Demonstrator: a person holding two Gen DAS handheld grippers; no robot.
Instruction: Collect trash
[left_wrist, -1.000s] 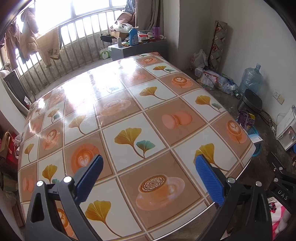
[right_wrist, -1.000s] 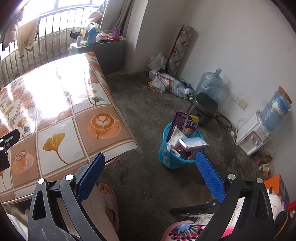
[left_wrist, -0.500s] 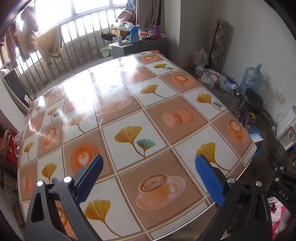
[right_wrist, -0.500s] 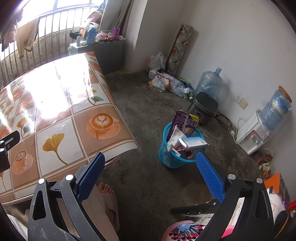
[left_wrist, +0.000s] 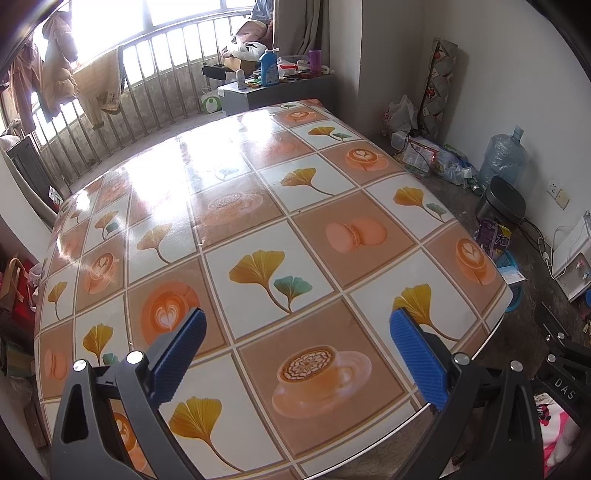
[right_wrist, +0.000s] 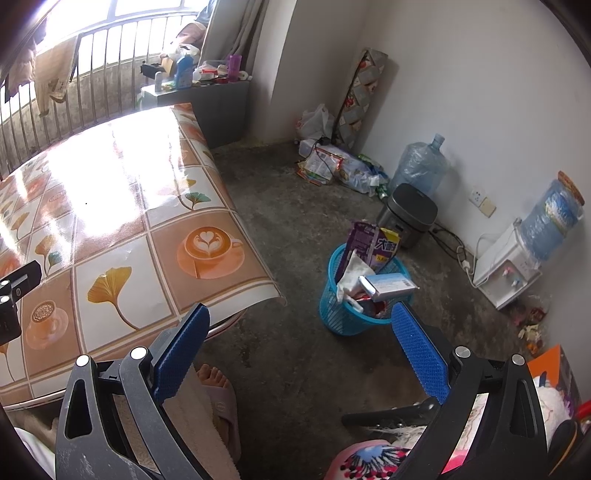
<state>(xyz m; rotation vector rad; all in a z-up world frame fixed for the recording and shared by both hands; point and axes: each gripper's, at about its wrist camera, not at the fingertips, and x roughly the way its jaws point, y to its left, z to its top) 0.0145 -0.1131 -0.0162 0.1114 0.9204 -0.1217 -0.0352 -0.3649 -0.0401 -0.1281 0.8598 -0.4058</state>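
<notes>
1. Left wrist view: my left gripper (left_wrist: 295, 354) hangs over the table (left_wrist: 258, 206), fingers spread wide, nothing between them. Tabletop shows only its glossy printed cloth, no trash on it that I can see. Past the far right edge, a bit of the blue bin (left_wrist: 508, 260) and a purple packet (left_wrist: 493, 236) peek out on the floor.

2. Right wrist view: my right gripper (right_wrist: 297, 345) is also spread, empty, held above the floor beside the table corner. The trash sits in the bin (right_wrist: 340, 317), well apart from the fingers: purple packet (right_wrist: 364, 243) standing upright, white crumpled paper (right_wrist: 351, 273), a flat box (right_wrist: 388, 284) lying across the rim, sth red lower down, can't tell what.

3. Handling, my guess: all light. Packet is thin, slick film, so pinch a top edge. Paper is soft, grab anywhere. Box is stiff, take it across its thin sides.

4. Bin looks nearly full; the mesh wall prob flexes. More wrappers (right_wrist: 325, 166) lie loose by the far wall near the water jug (right_wrist: 421, 166).
</notes>
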